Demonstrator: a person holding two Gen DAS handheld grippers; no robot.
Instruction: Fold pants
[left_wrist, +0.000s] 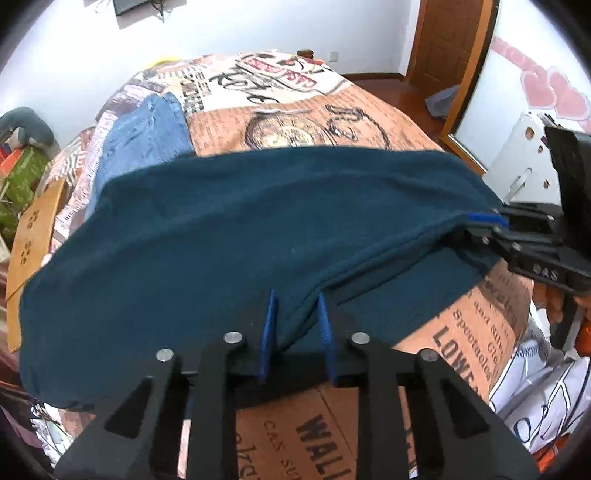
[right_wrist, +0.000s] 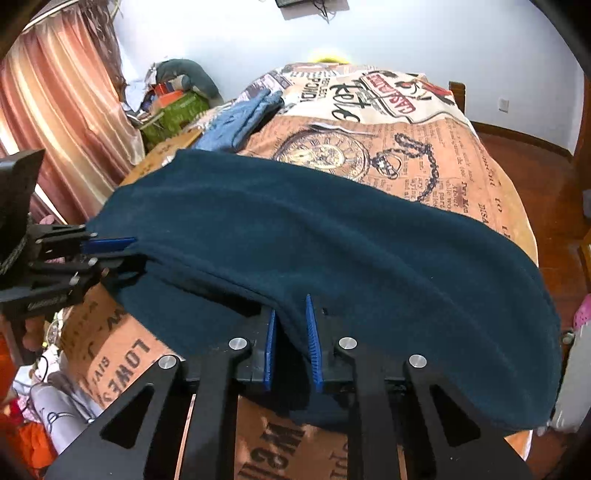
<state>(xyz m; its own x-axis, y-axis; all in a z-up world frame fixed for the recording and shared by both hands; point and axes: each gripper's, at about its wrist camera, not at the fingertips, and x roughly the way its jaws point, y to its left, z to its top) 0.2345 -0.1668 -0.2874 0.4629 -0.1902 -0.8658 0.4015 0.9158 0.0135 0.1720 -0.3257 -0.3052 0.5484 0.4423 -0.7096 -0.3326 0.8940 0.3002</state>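
Left wrist view: both grippers pinch the dark teal pants (left_wrist: 236, 229) above the bed (left_wrist: 295, 125).
Left gripper (left_wrist: 295, 328) and right gripper (right_wrist: 291, 332) jaws clamp one fabric edge; uneven pulling could skew the fold.

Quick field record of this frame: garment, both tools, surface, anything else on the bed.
garment: dark teal pants, near edge lifted, top layer draped over a lower layer
left tool: shut on pants edge
right tool: shut on pants edge
surface: bed with newspaper-print cover
other: blue jeans lying at the far side, left of the print
stage: mid-fold, not laid flat
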